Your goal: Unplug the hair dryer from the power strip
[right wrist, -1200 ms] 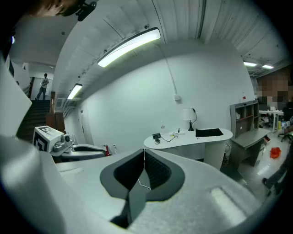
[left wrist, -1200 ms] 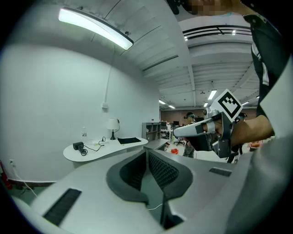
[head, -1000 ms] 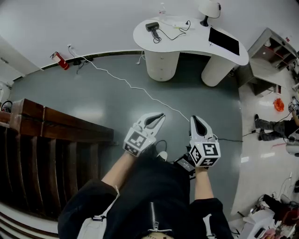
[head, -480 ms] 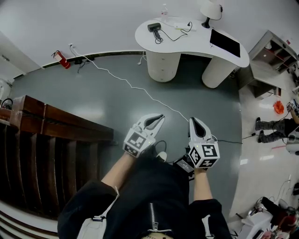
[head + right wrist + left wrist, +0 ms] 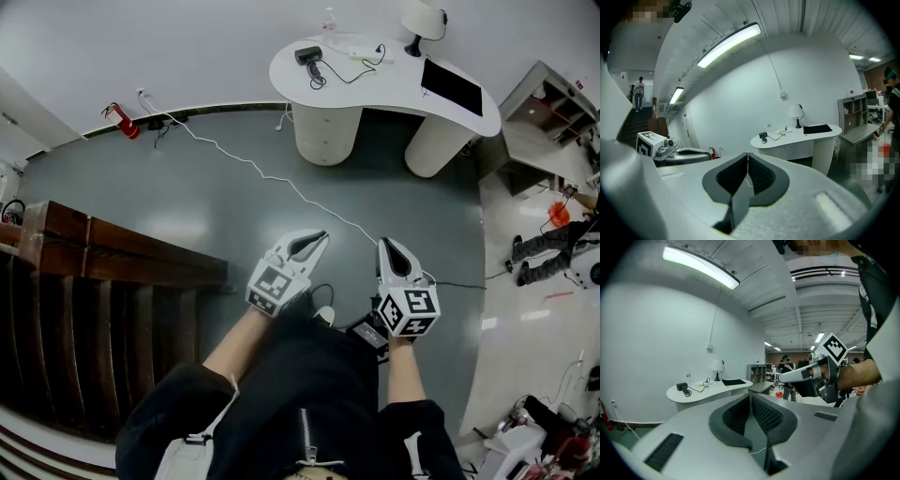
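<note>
Closest to the camera, at the foot of the head view, the person's black-clad torso [image 5: 300, 394] fills the frame, and both forearms reach forward from it. The left gripper [image 5: 315, 240] and the right gripper [image 5: 388, 246] are held side by side, a little apart, above the grey floor [image 5: 187, 197]. Each gripper's own view shows its ribbed pads meeting at the tips: both sets of jaws are pressed together with nothing between them, and both tools are empty.

Just past the fingertips a thin white cable [image 5: 272, 176] snakes over the floor, running away up and to the left toward the wall, where a red fire extinguisher [image 5: 124, 123] stands. Dark wooden stairs [image 5: 103, 253] fill the left side.

Well beyond the grippers, against the far wall, stands a curved white desk [image 5: 384, 82]. The black hair dryer [image 5: 306, 53] lies on its left end, far from either tool. Its dark cord loops rightward across the top to the pale power strip [image 5: 354, 44], which is hard to make out against the white surface. A white lamp [image 5: 420, 17] stands behind it, and a flat black pad [image 5: 451, 82] lies on the desk's right end. An open shelf unit [image 5: 539, 103] sits to the right of the desk.
</note>
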